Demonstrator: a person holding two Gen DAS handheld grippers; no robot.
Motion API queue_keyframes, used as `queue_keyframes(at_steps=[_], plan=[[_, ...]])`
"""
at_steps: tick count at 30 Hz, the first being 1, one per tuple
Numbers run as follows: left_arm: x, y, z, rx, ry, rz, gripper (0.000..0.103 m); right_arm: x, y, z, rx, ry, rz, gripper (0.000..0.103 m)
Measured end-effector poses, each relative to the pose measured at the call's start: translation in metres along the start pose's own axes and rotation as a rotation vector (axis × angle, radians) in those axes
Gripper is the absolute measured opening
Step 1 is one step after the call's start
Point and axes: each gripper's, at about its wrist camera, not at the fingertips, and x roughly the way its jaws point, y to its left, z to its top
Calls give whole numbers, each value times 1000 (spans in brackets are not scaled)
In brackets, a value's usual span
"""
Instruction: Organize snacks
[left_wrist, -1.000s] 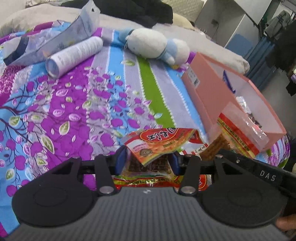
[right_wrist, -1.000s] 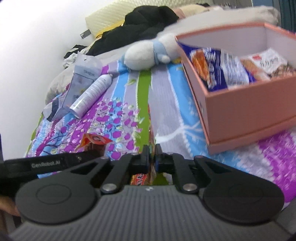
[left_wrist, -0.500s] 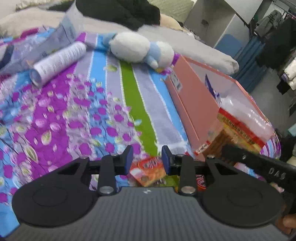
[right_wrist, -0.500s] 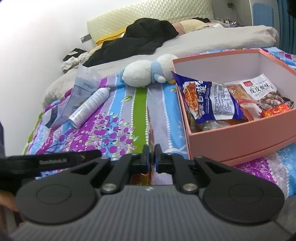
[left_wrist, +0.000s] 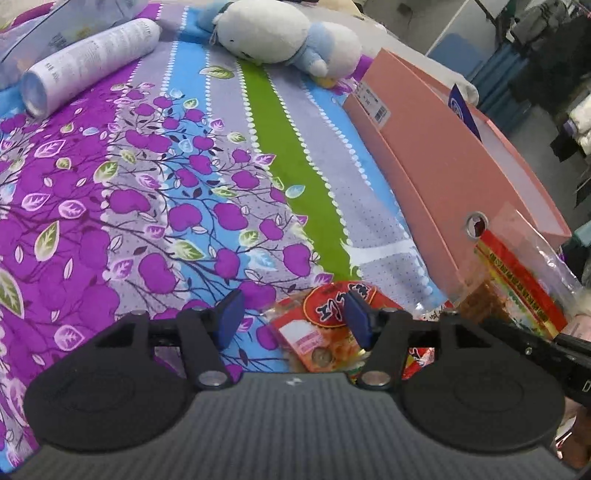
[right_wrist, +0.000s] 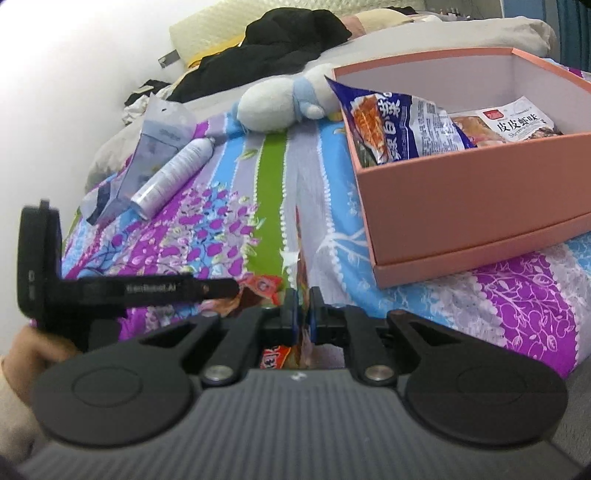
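Right now my left gripper (left_wrist: 291, 323) hangs spread wide over the bedspread (left_wrist: 155, 192), holding nothing, with the orange snack packet (left_wrist: 321, 332) lying flat beneath and partly behind its right finger. My right gripper (right_wrist: 300, 314) is pinched almost closed; a clear bag of snack sticks (left_wrist: 517, 291) seems to hang from it in the left view, though I cannot see the contact itself, so I cannot tell for sure what it holds. The pink box (right_wrist: 461, 206) sits just beside both packets, with a blue packet (right_wrist: 399, 122) leaning on its near-left wall and a white shrimp-chip packet (right_wrist: 517, 122) farther in.

The risks, as I judge them: the orange packet is thin and slick, lying flat on soft cloth, so if I close low I may pinch the bedspread along with it, or skate the foil away. My two tools are close together here, and the right one's arm could knock the left as I lift. The clear bag dangles near the box's corner and might catch on the rim on its way in. The blue packet leaning high could block the near side.
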Motion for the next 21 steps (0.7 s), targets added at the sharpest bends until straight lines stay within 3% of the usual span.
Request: queue_keyframes(at_steps=[6,11,21], plan=[[5,-21,-3,129,24,39,65,14,-1,-7,1,34,5,9],[3,-16,0,108,40,13,63,27,1,-18,-6,56,-10,9],[-7,10,2,-160,35,-265,60,29,-6,-20,22,50,7,10]])
